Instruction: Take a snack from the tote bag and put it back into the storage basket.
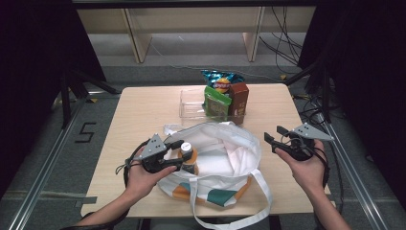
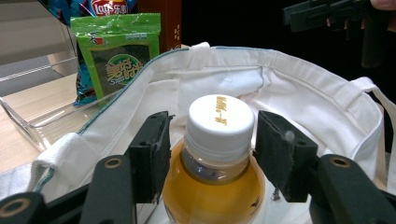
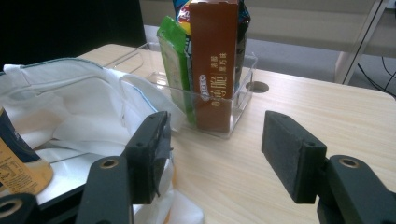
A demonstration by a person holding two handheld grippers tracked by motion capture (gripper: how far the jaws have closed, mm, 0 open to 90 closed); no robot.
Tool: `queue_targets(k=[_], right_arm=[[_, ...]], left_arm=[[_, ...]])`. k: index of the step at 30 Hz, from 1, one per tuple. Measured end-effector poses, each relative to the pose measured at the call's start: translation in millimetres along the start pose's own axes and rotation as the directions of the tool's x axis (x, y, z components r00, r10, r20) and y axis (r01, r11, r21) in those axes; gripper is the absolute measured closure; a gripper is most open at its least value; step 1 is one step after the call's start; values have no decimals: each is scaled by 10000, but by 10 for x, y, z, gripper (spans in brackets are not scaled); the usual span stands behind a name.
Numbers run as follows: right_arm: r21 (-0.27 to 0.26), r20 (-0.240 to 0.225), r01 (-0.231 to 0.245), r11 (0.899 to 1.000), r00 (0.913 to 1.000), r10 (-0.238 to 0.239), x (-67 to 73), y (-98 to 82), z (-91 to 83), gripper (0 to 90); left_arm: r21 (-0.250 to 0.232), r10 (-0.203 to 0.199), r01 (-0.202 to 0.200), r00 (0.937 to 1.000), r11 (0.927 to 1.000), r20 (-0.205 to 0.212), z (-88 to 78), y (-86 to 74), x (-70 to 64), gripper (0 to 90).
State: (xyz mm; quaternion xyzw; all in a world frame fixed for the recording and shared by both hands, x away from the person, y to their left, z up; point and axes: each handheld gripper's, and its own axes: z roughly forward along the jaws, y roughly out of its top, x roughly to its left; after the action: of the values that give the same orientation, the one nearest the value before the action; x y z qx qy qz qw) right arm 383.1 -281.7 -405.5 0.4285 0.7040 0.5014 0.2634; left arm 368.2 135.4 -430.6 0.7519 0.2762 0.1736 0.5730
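A clear bottle of amber drink with a white cap (image 1: 187, 154) (image 2: 219, 122) stands upright inside an open white tote bag (image 1: 230, 143) (image 2: 289, 84) at the table's front middle. My left gripper (image 1: 181, 154) (image 2: 215, 140) reaches into the bag with its jaws on either side of the cap. A gap shows at the left pad and the right pad sits very close, so the gripper is open. My right gripper (image 1: 273, 133) (image 3: 217, 140) hovers open and empty over bare table to the right of the bag. The bottle's label (image 3: 16, 163) shows at the left edge of the right gripper view.
Behind the bag stands a clear plastic bin (image 1: 191, 103) (image 3: 236, 107) holding a green seaweed pack (image 1: 216, 103) (image 2: 116, 56), a brown box (image 1: 238, 98) (image 3: 215, 60) and a blue chip bag (image 1: 221, 81). The bag's straps (image 1: 261, 191) hang over the table's front edge.
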Motion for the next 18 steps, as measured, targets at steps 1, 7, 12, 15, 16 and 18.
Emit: queue_targets(k=[1, 7, 12, 15, 16, 18], right_arm=[[-38, 92, 122, 9999, 9999, -122, -6, 1, -4, 422], [-13, 119, 99, 10000, 9999, -98, -8, -3, -9, 422], [37, 38, -114, 9999, 9999, 114, 0, -12, -3, 421], [21, 114, 89, 10000, 9999, -89, -16, -11, -3, 421], [18, 83, 92, 10000, 9999, -92, -20, -12, -1, 421], [48, 76, -8, 10000, 10000, 8, -22, -13, -1, 421]], left_arm=[[-50, 4, -4, 10000, 10000, 33, 10, -5, -2, 460], [-78, 176, -177, 9998, 9998, -52, 15, 2, -10, 513], [-126, 266, -267, 9996, 9996, -88, 7, 18, -22, 580], [-137, 248, -248, 9997, 9996, -26, 5, 23, -16, 582], [-132, 239, -239, 9997, 9996, -30, 3, 24, -15, 583], [-3, 253, -253, 9996, 9997, -107, -10, 33, -15, 584]])
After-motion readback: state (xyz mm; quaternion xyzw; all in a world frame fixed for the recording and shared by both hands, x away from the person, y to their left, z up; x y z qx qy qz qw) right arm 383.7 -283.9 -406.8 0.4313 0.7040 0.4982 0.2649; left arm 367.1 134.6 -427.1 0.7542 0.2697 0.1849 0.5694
